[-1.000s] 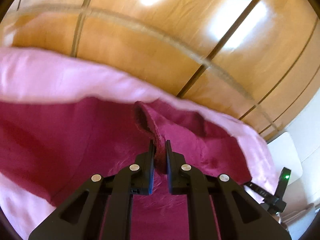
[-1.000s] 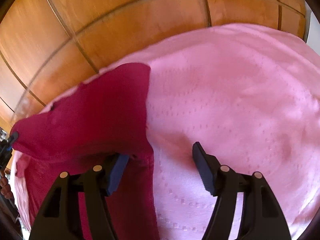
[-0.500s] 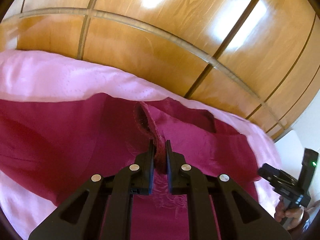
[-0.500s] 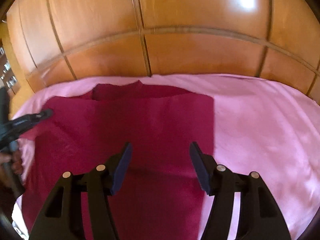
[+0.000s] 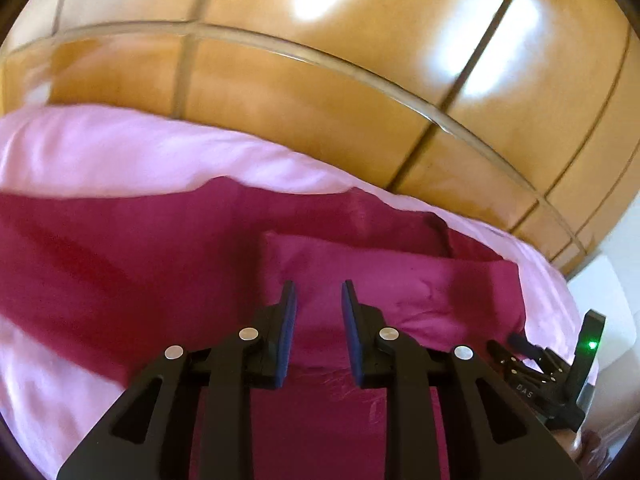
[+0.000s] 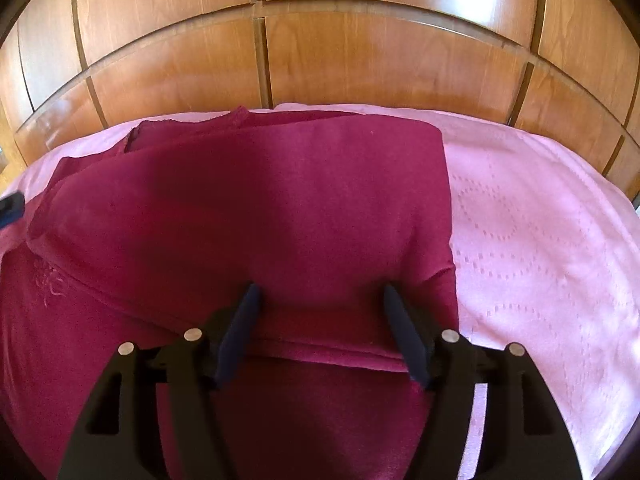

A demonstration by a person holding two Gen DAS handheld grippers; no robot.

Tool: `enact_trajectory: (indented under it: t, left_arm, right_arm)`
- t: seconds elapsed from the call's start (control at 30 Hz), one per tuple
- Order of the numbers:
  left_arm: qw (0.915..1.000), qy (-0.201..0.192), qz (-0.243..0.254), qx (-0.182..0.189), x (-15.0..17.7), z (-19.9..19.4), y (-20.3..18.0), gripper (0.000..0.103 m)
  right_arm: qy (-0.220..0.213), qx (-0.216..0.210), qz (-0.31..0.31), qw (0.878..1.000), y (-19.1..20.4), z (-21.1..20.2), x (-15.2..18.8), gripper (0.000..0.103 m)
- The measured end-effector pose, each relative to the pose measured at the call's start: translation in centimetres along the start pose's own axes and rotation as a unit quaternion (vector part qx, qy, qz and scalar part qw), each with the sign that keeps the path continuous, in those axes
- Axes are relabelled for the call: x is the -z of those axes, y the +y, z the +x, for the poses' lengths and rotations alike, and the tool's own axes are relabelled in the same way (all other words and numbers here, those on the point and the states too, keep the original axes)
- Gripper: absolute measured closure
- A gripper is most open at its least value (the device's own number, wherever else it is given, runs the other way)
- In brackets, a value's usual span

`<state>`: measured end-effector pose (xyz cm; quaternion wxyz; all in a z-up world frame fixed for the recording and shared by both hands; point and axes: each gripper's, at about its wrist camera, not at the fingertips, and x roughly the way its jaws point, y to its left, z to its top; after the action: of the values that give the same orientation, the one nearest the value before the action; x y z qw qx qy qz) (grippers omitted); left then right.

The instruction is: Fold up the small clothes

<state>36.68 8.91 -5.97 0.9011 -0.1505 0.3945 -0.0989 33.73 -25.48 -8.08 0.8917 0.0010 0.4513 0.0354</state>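
A magenta garment (image 6: 248, 208) lay spread on a bed covered by a pink bedspread (image 6: 540, 240), with wooden wardrobe panels (image 6: 360, 52) behind. In the right wrist view one side of the garment was folded over onto the body, giving a straight edge along its right side and a layered hem just ahead of the fingers. In the left wrist view a folded flap (image 5: 392, 280) lay on top of the body, its upper edge fairly straight. The left gripper (image 5: 318, 300) had its fingers parted by a narrow gap, with nothing between them, poised just above the flap. The right gripper (image 6: 320, 312) had its fingers spread wide and empty over the folded hem; whether its tips touched the cloth could not be told. The right gripper also showed at the lower right edge of the left wrist view, with a green light lit. Judged progress: side folds appeared laid down; the garment remained long, so at least a crosswise fold seemed left. Embroidery (image 6: 48, 280) showed on the lower left cloth.
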Motion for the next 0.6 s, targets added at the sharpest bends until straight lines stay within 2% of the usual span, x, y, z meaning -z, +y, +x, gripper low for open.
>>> enact_trajectory:
  t: [0.07, 0.1, 0.17, 0.23, 0.33, 0.37, 0.4, 0.43, 0.47, 0.5, 0.6]
  left_arm:
    - [0.9998, 0.020, 0.006, -0.006, -0.2, 2.0, -0.8, 0.078]
    - [0.9992, 0.037, 0.003, -0.015, 0.0, 3.3, -0.8, 0.068]
    - [0.9974, 0.064, -0.009, -0.033, 0.8, 5.5, 0.1, 0.067]
    - [0.9986, 0.045, -0.011, -0.026, 1.4, 5.3, 0.4, 0.067]
    - [0.9987, 0.043, -0.015, -0.025, 1.8, 4.3, 0.5, 0.064]
    - [0.9989, 0.039, -0.019, -0.015, 2.0, 3.5, 0.6, 0.048]
    - [0.9993, 0.031, -0.021, -0.011, 2.2, 2.6, 0.6, 0.027]
    - [0.9995, 0.018, -0.022, -0.016, 2.5, 1.4, 0.5, 0.018]
    - [0.9993, 0.002, -0.024, -0.028, 2.8, 0.3, 0.5, 0.012]
    - [0.9990, -0.017, -0.026, -0.032, 3.2, -1.1, 0.5, 0.012]
    - [0.9984, -0.018, -0.038, -0.037, 4.2, -3.2, 0.8, 0.012]
  right_arm:
    - [-0.002, 0.001, 0.000, 1.000, -0.1, 0.1, -0.2, 0.036]
    - [-0.003, 0.002, -0.001, 1.000, -0.1, 0.1, -0.3, 0.036]
    - [-0.005, 0.006, -0.003, 1.000, 0.1, 0.1, -0.3, 0.036]
    - [-0.006, 0.013, -0.008, 1.000, 0.3, 0.1, -0.3, 0.036]
    - [-0.008, 0.018, -0.012, 1.000, 0.5, 0.1, -0.2, 0.036]
    - [-0.008, 0.018, -0.012, 1.000, 0.6, 0.1, -0.2, 0.035]
    - [-0.008, 0.019, -0.012, 1.000, 0.6, 0.1, -0.2, 0.035]
    - [-0.009, 0.021, -0.013, 1.000, 0.6, 0.1, -0.2, 0.035]
    - [-0.010, 0.022, -0.013, 1.000, 0.7, 0.1, -0.3, 0.035]
    - [-0.010, 0.022, -0.014, 1.000, 0.9, 0.4, -0.5, 0.035]
    - [-0.010, 0.021, -0.013, 1.000, 0.9, 0.4, -0.5, 0.035]
